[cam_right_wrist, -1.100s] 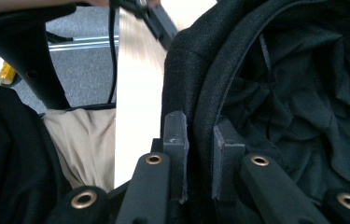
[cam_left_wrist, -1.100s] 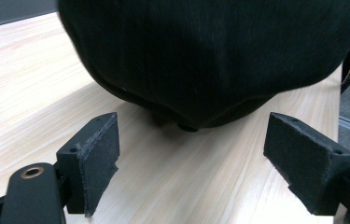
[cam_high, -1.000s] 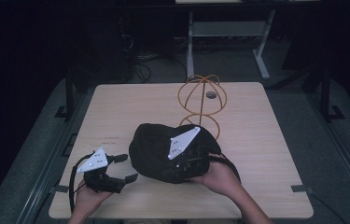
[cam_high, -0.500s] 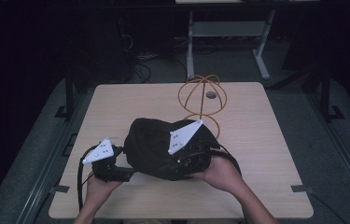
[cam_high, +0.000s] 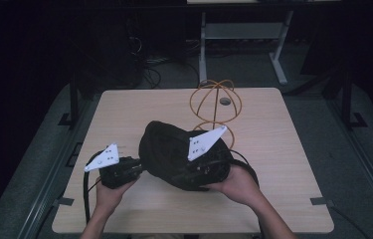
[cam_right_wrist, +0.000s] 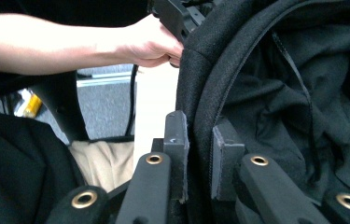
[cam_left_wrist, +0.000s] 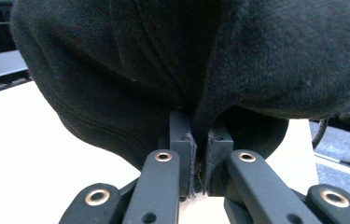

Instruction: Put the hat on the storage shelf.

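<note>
Nearest the person, at the front of the pale wooden bench, both hands work on a black cloth bag that lies near the middle of the bench. The left claw has just been closing, and its pads now pinch a fold of the bag's left side, the cloth bunched tight between them. The right claw is clamped on the bag's stitched rim by the opening, with the dark lining showing to one side of it in the right gripper view. The left hand shows farther off in that view. Just behind the bag, an orange wire stand with a round cage top stands upright.
</note>
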Demonstrator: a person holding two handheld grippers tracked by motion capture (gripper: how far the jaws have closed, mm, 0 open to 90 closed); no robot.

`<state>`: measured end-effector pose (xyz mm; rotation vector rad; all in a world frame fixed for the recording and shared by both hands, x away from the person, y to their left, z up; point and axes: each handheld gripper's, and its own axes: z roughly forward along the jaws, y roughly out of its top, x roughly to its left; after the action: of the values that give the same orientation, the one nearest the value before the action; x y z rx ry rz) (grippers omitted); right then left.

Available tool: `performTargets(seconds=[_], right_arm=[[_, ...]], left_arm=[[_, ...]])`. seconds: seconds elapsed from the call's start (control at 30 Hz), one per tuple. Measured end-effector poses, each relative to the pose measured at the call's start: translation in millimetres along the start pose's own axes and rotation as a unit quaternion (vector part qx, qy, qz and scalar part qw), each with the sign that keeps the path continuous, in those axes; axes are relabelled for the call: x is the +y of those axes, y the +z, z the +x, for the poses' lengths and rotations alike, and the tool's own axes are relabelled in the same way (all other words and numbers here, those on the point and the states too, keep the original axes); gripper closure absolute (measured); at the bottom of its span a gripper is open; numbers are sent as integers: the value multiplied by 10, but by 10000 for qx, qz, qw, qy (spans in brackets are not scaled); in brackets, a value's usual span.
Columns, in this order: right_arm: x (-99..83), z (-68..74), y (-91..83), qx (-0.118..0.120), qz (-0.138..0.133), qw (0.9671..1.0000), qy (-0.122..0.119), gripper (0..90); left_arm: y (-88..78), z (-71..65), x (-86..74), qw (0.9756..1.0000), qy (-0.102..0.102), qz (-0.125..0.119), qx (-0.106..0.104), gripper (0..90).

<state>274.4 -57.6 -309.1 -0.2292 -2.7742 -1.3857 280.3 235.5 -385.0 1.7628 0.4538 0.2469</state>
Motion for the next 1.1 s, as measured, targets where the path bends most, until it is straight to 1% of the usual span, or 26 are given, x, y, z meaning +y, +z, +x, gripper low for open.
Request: performTargets(seconds=[0.2, 0.27, 0.33, 0.37, 0.4, 0.5, 0.6, 0.67, 0.73, 0.77, 0.8, 0.87, 0.9, 0.97, 1.0, 1.07, 1.1], right_arm=[[-57, -64, -95, -19, -353, 9991, 219, 767], [-74, -88, -117, 11, -493, 9984, 277, 753], [-93, -117, -141, -7, -636, 9973, 363, 727], [-104, -133, -152, 7, -699, 9967, 406, 712], [-115, -146, -161, 13, -737, 9963, 442, 703], [-143, -173, -173, 36, -782, 9954, 550, 672], [-172, -204, -174, 71, -848, 9946, 601, 644], [-194, -222, -186, 51, -924, 9938, 624, 586], [-217, -231, -210, -39, -929, 9934, 674, 476], [-232, -230, -229, -97, -896, 9933, 721, 440], [-256, -229, -252, -162, -864, 9934, 738, 432], [-331, -228, -306, -310, -833, 9928, 801, 380], [-374, -233, -329, -405, -813, 9925, 824, 361], [-459, -246, -367, -515, -795, 9915, 889, 334], [-526, -255, -391, -559, -806, 9906, 955, 327], [-622, -266, -423, -709, -785, 9895, 989, 313], [-677, -272, -442, -782, -739, 9887, 1046, 311]], left_arm=[[-59, -15, 216, 9998, 155, 35, 138, 860], [-78, -29, 298, 9996, 222, 58, 180, 861], [-97, -42, 375, 9995, 233, 14, 228, 861], [-112, -40, 414, 9994, 257, 39, 233, 861], [-125, -39, 454, 9991, 323, 91, 246, 861], [-126, -49, 583, 9986, 412, 177, 291, 862], [-118, -57, 699, 9977, 533, 252, 337, 863], [-109, -61, 777, 9971, 595, 297, 364, 863], [-105, -61, 840, 9960, 704, 391, 398, 864], [-109, -58, 867, 9952, 762, 463, 414, 863], [-110, -54, 892, 9945, 792, 533, 427, 864], [-113, -42, 933, 9937, 828, 609, 453, 864], [-114, -39, 943, 9937, 823, 613, 450, 864], [-124, -30, 969, 9936, 826, 628, 447, 863], [-131, -25, 977, 9936, 823, 634, 449, 864], [-140, -11, 988, 9937, 806, 632, 446, 864], [-142, -3, 994, 9938, 802, 621, 448, 863]])
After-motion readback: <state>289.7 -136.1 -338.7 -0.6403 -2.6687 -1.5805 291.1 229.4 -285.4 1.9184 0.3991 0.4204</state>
